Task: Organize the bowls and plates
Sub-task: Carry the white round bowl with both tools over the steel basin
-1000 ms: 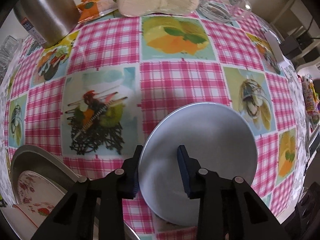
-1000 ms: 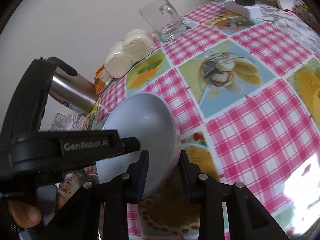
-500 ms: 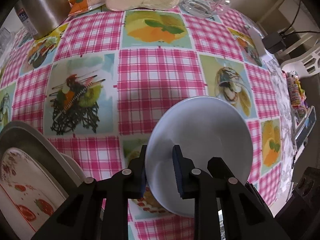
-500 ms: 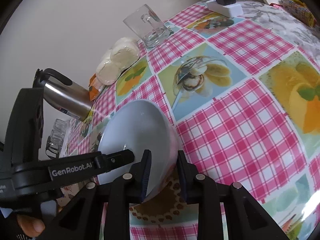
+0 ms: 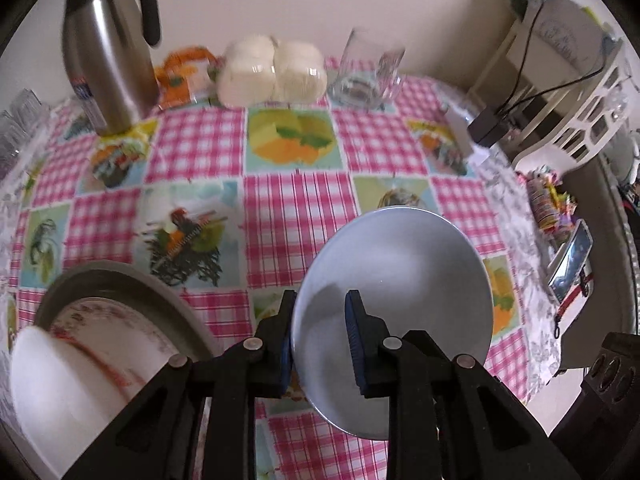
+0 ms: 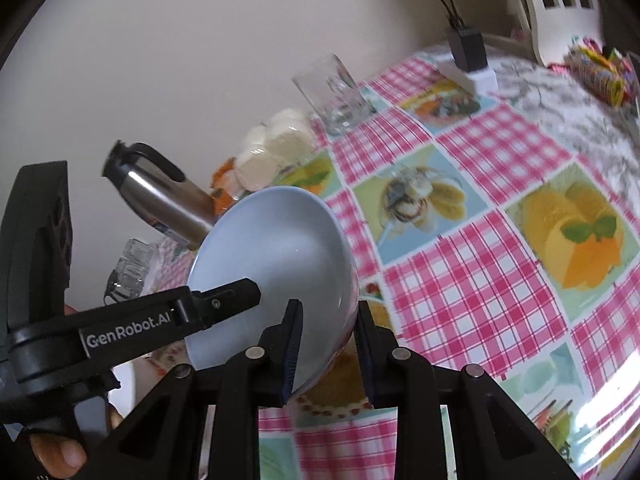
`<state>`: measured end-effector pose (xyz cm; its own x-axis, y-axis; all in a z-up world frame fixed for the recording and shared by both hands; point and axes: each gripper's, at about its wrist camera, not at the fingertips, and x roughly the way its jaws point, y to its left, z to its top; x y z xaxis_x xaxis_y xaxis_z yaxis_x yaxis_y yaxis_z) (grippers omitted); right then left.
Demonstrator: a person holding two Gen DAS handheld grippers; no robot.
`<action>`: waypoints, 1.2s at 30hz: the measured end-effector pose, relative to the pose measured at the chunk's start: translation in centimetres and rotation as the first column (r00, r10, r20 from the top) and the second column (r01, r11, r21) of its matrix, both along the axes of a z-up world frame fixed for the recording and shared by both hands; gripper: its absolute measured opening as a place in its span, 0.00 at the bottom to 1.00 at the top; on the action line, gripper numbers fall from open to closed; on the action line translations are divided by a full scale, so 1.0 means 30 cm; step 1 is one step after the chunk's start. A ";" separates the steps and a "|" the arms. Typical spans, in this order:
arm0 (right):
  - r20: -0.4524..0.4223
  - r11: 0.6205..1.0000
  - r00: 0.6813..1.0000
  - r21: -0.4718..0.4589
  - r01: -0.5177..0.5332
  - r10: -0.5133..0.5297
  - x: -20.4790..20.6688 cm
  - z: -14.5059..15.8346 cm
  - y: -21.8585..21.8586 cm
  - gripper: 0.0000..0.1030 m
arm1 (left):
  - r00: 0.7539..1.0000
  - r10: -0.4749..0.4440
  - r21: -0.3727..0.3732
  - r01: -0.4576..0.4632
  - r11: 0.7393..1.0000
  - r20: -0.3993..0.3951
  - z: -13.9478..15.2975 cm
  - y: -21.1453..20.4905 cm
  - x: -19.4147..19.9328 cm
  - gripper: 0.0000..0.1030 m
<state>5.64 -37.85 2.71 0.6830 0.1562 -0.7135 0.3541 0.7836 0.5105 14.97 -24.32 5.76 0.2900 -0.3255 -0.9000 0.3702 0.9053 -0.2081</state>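
Observation:
A pale blue bowl hangs tilted above the checked tablecloth, held from two sides. My left gripper is shut on its near rim, one pad inside and one outside. My right gripper is shut on the bowl at the opposite rim; the left gripper's finger reaches in from the left of that view. At the lower left a grey dish holds a floral-patterned plate, with a blurred white plate in front.
Along the far wall stand a steel thermos jug, wrapped white rolls, an orange packet and a glass mug. A charger block and white shelving sit at the right. A person's thumb shows low left.
Both grippers have risen with the bowl, which has lifted off the tablecloth. The left gripper has tipped up, so the back wall and jug come into view.

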 end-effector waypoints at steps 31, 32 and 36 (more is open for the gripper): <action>0.096 0.957 0.956 -0.120 -0.263 0.275 0.011 0.224 0.469 0.27 | 0.957 0.247 -0.211 -0.213 0.954 0.151 0.140 0.572 -0.157 0.24; 0.094 0.954 0.954 -0.123 -0.272 0.284 0.014 0.224 0.482 0.27 | 0.956 0.255 -0.215 -0.221 0.951 0.148 0.137 0.587 -0.160 0.24; 0.082 0.942 0.945 -0.136 -0.305 0.318 0.026 0.221 0.540 0.27 | 0.948 0.290 -0.235 -0.253 0.938 0.134 0.120 0.651 -0.169 0.24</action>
